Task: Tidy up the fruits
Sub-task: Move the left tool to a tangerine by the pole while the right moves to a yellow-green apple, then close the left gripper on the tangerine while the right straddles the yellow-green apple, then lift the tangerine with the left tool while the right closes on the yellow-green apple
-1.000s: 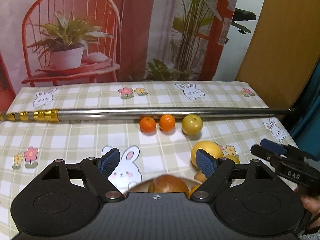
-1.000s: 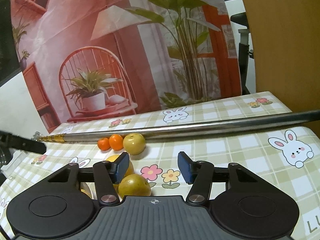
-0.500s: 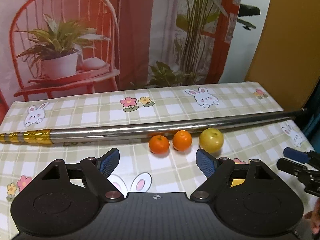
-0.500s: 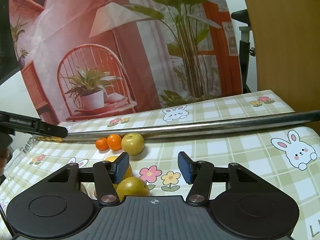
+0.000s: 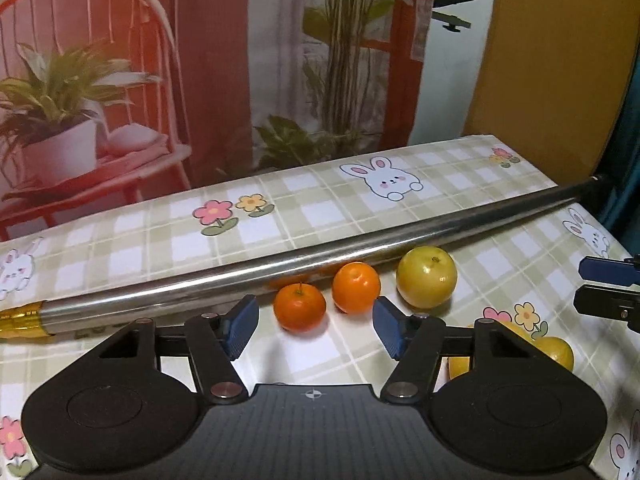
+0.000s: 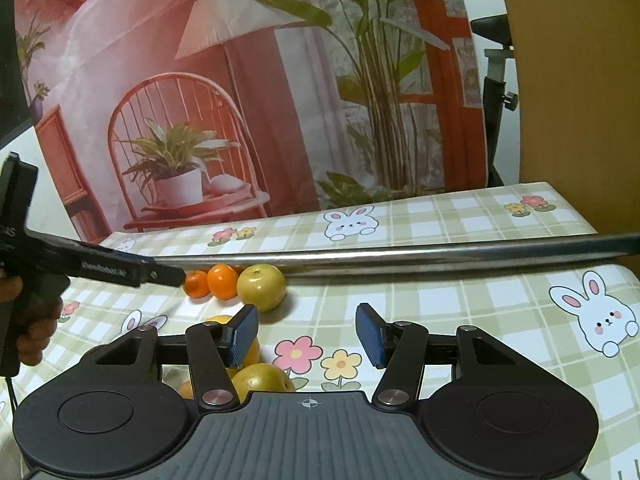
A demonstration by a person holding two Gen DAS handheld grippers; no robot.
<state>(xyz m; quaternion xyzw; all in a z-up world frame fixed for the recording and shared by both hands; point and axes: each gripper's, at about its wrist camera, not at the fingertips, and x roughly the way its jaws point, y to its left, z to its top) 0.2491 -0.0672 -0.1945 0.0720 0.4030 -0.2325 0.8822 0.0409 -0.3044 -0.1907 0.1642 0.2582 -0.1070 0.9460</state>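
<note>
Closing on nothing yet, the left claw (image 5: 311,328) has the smaller orange (image 5: 299,306) just ahead between its pads, the second orange (image 5: 356,287) and yellow apple (image 5: 426,277) lined up to its right against the metal pole (image 5: 320,260), which likely keeps the row from rolling across the bench (image 5: 328,208). The right claw (image 6: 306,334) hangs apart and empty, more fruit (image 6: 260,376) directly beneath it.
</note>
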